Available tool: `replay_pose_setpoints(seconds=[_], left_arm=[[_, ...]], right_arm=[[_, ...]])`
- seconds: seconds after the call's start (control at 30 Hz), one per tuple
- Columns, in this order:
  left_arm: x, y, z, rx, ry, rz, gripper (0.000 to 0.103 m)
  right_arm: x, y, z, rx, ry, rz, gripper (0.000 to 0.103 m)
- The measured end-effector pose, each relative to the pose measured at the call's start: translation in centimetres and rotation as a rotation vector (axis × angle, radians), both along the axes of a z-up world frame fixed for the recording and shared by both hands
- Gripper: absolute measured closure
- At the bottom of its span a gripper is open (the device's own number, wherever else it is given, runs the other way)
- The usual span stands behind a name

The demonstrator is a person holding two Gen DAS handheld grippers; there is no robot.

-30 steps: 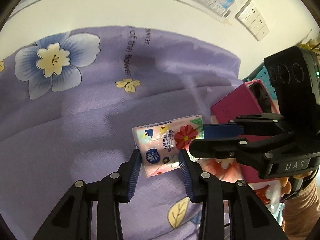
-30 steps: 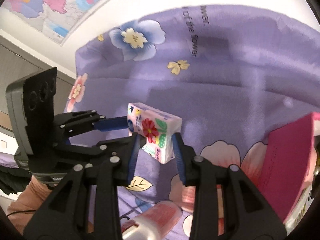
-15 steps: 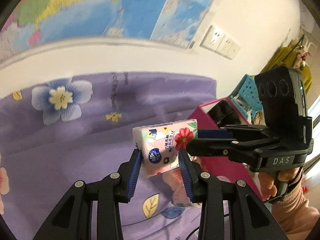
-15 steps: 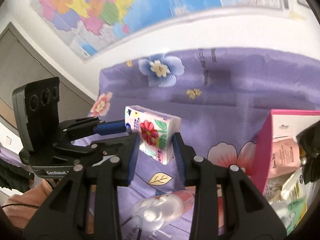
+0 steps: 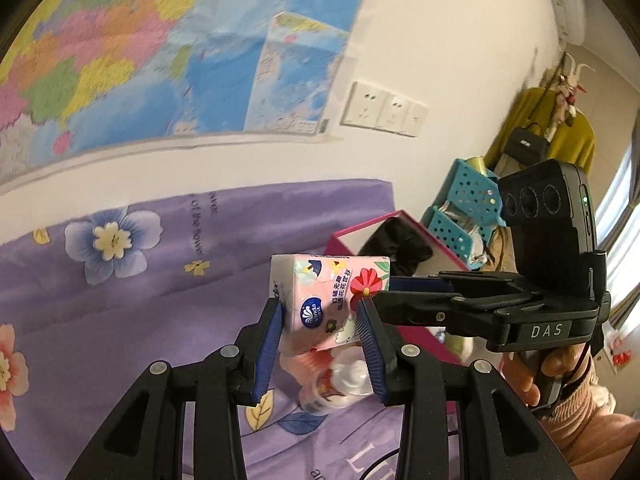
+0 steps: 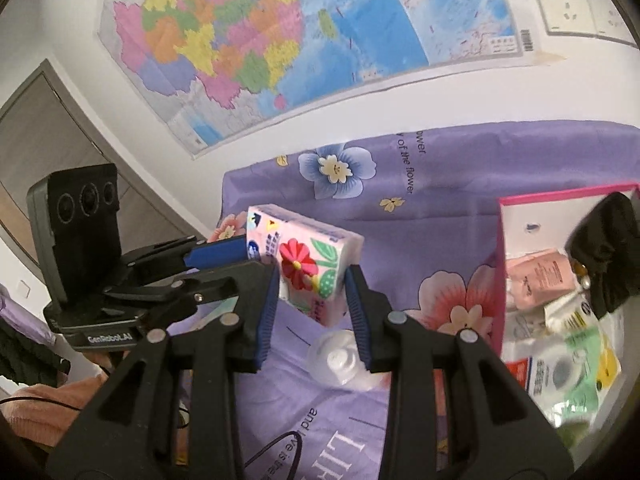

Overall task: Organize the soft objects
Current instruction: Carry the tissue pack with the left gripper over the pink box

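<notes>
Between the blue-padded black left claw (image 5: 320, 322) sits a soft pink tissue pack (image 5: 328, 300) printed with a red flower, green leaves and a blue round logo. Beneath both claws spreads a lilac cloth (image 5: 132, 292) patterned with blue, pink and yellow blossoms. Right of them stands a magenta box (image 6: 500, 280).

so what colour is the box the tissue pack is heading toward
Magenta pink outside, white inside: the box shows best in the right wrist view.
</notes>
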State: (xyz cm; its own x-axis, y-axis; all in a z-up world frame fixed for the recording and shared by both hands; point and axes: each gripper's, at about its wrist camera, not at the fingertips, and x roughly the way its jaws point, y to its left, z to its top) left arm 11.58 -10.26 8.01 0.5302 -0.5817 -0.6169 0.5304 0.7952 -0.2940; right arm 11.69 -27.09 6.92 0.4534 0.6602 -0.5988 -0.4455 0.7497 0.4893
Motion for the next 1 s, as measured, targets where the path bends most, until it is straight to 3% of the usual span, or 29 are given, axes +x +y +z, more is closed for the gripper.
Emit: replay_pose_setpoints(seconds=[0.33,1.0], left_arm=[[-2.5,-2.8,1.1,-0.019,-0.040,-0.068,0.065],[-3.8,-10.1,0.3,-0.034,-0.030,-0.204,0.065]], right_arm=[[-3.4,-3.4,0.6,0.015,-0.048,-0.057,0.066],[-8.2,-10.8,0.0,0.037,-0.068,-0.233,0.066]])
